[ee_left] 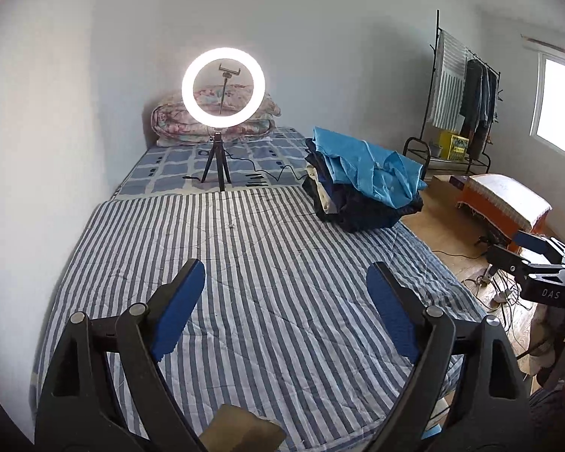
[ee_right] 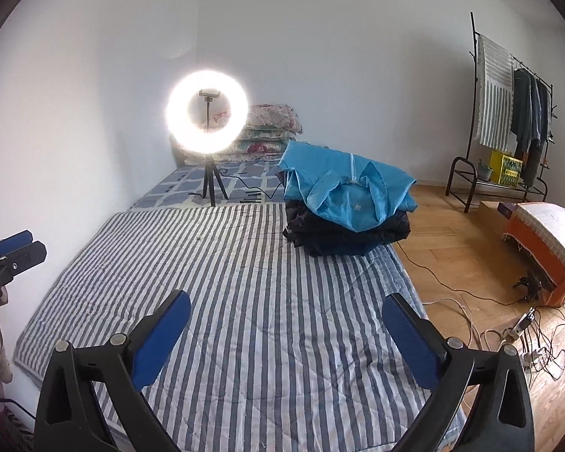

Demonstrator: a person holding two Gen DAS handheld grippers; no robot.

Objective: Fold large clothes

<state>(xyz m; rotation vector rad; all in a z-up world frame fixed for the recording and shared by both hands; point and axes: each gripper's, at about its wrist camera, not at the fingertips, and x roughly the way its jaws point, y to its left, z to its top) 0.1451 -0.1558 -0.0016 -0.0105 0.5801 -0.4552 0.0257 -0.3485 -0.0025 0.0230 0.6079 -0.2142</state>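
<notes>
Fingers [ee_left: 391,312] of both grippers wide, empty; dark clothes under blue garment [ee_right: 346,188] prob. half-hidden.

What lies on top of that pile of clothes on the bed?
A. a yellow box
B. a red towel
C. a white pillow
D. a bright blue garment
D: the bright blue garment lies crumpled on top of the dark folded clothes, near the right edge of the striped quilt.
</notes>
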